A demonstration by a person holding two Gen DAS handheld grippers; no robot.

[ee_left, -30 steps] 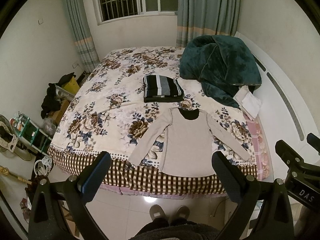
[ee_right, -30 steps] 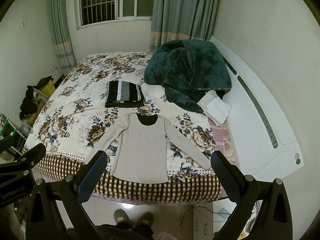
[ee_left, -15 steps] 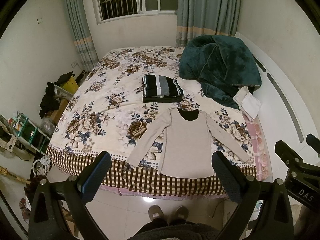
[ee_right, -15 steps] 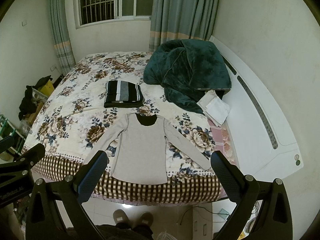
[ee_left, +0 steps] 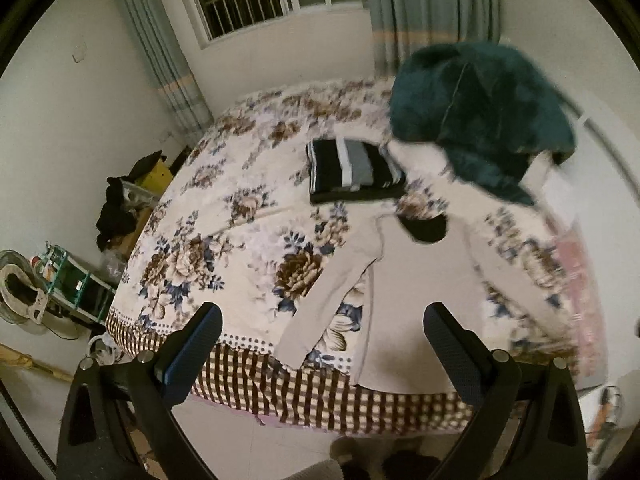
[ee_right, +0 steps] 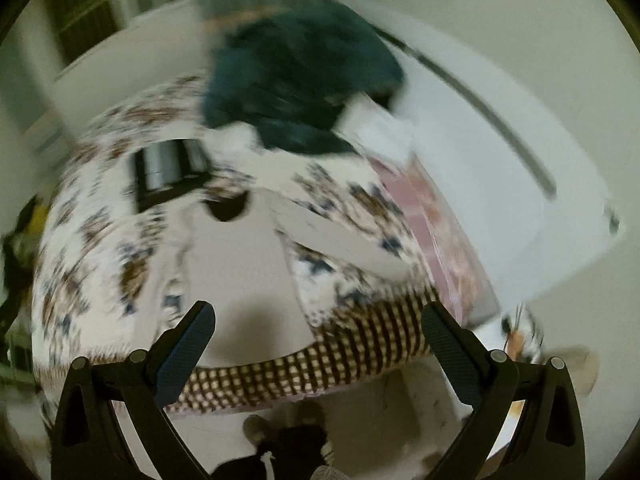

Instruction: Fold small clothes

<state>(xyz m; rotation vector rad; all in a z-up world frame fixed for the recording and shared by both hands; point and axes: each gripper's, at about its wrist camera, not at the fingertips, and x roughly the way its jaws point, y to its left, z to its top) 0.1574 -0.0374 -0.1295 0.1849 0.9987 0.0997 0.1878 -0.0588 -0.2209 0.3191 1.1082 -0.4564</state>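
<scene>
A beige long-sleeved shirt (ee_left: 416, 300) lies flat, sleeves spread, near the foot edge of the flowered bed (ee_left: 240, 216); its dark collar points away from me. It also shows, blurred, in the right wrist view (ee_right: 236, 276). A folded black, white and grey striped garment (ee_left: 352, 172) lies beyond the collar. My left gripper (ee_left: 322, 344) is open and empty, above the shirt's left sleeve and hem. My right gripper (ee_right: 318, 340) is open and empty, above the shirt's lower right part.
A dark green blanket (ee_left: 480, 112) is heaped at the bed's far right, with a white folded cloth (ee_right: 380, 128) beside it. Clutter and a fan (ee_left: 24, 288) stand on the floor at the left. A white headboard (ee_right: 520, 184) runs along the right.
Both grippers have moved down and forward toward the bed; the shirt looks much larger. The right wrist view is now blurred by fast motion. Both grippers stay open.
</scene>
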